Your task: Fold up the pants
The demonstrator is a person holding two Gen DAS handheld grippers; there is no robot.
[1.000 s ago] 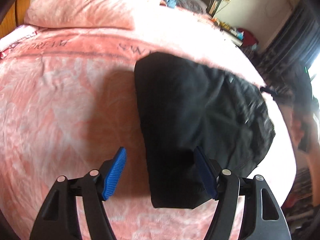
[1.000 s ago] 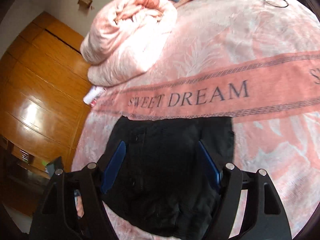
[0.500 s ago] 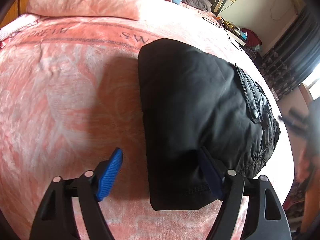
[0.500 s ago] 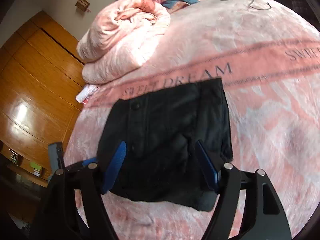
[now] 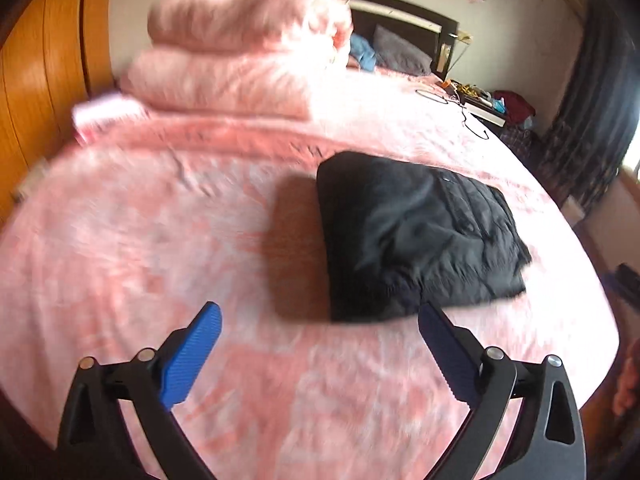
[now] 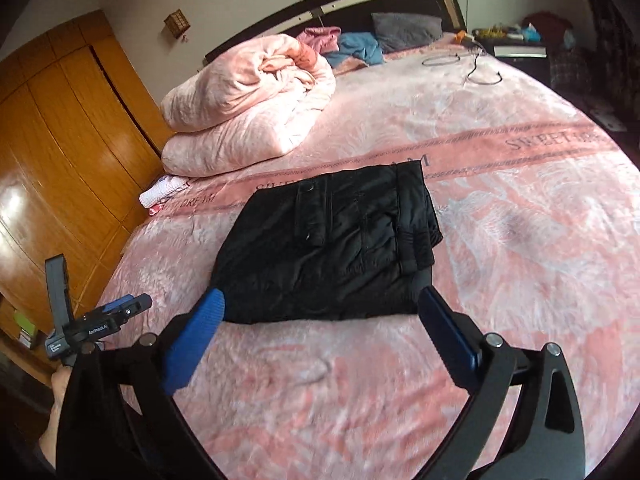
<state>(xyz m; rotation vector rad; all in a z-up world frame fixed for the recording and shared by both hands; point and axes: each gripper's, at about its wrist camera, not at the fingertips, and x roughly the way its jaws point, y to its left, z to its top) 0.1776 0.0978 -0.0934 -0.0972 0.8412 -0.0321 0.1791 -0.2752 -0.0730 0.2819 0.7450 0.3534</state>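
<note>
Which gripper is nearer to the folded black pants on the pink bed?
Neither clearly. The left gripper hangs open just short of the folded black pants, off their near corner; the right gripper is open too, centred before their near edge.

Two hand-held grippers, both spread wide, neither gripping anything.

Left gripper (image 5: 320, 320): black frame, blue ribbed pads (image 5: 192, 356), jaws wide apart, raised above the bed's near edge, nothing between the fingers; also seen from the right wrist view at the bed's left edge (image 6: 120, 312), with the holding hand (image 6: 60, 384) partly visible beneath it. Right gripper (image 6: 320, 320): same build, blue pads (image 6: 192, 344), jaws wide apart, held above the near edge, touching nothing.
</note>
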